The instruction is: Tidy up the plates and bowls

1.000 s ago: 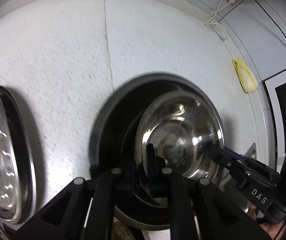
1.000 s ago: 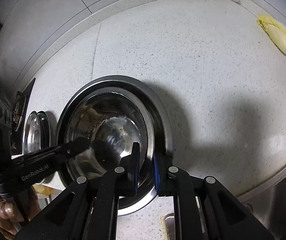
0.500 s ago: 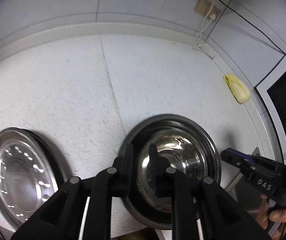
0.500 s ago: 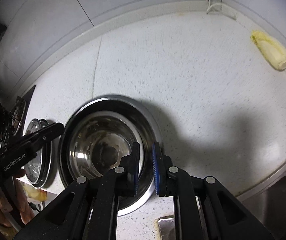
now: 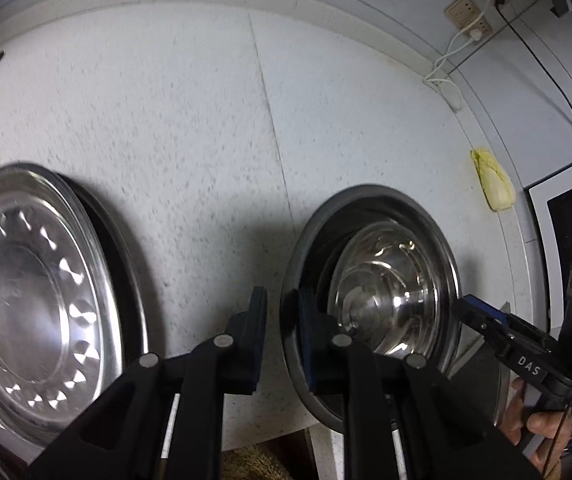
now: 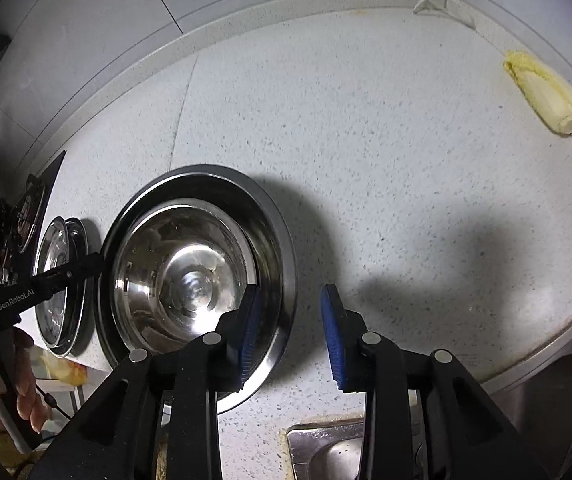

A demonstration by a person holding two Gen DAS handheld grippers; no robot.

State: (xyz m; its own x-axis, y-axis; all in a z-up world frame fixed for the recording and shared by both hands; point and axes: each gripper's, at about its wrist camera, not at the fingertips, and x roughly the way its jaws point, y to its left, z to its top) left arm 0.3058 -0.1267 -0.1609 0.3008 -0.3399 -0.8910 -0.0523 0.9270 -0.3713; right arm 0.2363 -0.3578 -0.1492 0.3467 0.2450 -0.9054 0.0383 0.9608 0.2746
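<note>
A steel bowl [image 5: 390, 292] sits inside a larger steel bowl [image 5: 306, 240] on the white speckled counter; the pair also shows in the right wrist view, small bowl [image 6: 189, 280] in big bowl [image 6: 273, 240]. A stack of steel plates [image 5: 33, 304] lies to the left, also in the right wrist view [image 6: 59, 284]. My left gripper [image 5: 281, 316] has its jaws a little apart, astride the big bowl's left rim. My right gripper [image 6: 292, 320] is open and empty, its left finger over the big bowl's right rim. It also shows in the left wrist view [image 5: 482, 316].
A pale yellow cabbage [image 6: 542, 92] lies at the back right of the counter. A steel sink [image 6: 546, 400] is at the right front edge. Wall sockets with a white cable [image 5: 466, 20] are behind. A stove [image 6: 17, 216] stands far left.
Both grippers let go of the bowls: the right one has opened wide and pulled to the right rim, the left one has shifted left to the big bowl's rim. The bowls rest nested.
</note>
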